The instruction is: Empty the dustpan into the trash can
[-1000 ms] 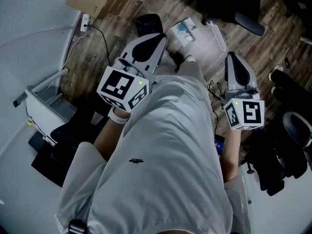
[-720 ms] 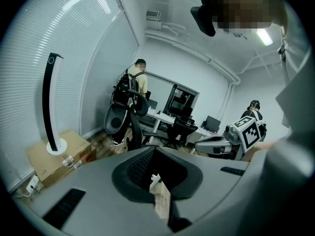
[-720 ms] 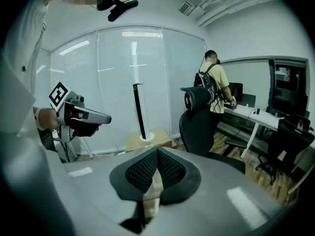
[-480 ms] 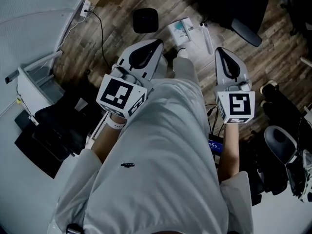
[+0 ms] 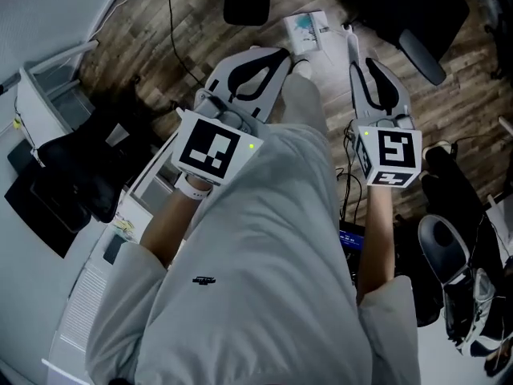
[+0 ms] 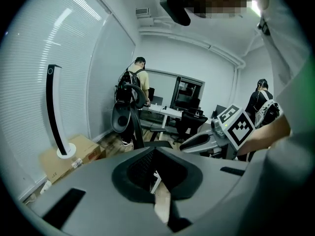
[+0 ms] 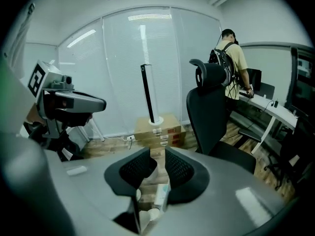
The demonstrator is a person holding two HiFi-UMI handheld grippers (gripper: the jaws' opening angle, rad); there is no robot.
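A wood-plank floor (image 5: 192, 30) spreads below the person's white shirt (image 5: 264, 255), with a black office chair (image 5: 409, 6) at the upper right. The left gripper (image 5: 280, 53) has its jaws pressed together on nothing. The right gripper (image 5: 363, 61) has just been opening its jaws, and only floor shows between them. A black trash can (image 5: 246, 4) stands ahead. A white dustpan (image 5: 307, 30) lies on the floor near it, beyond the gripper tips.
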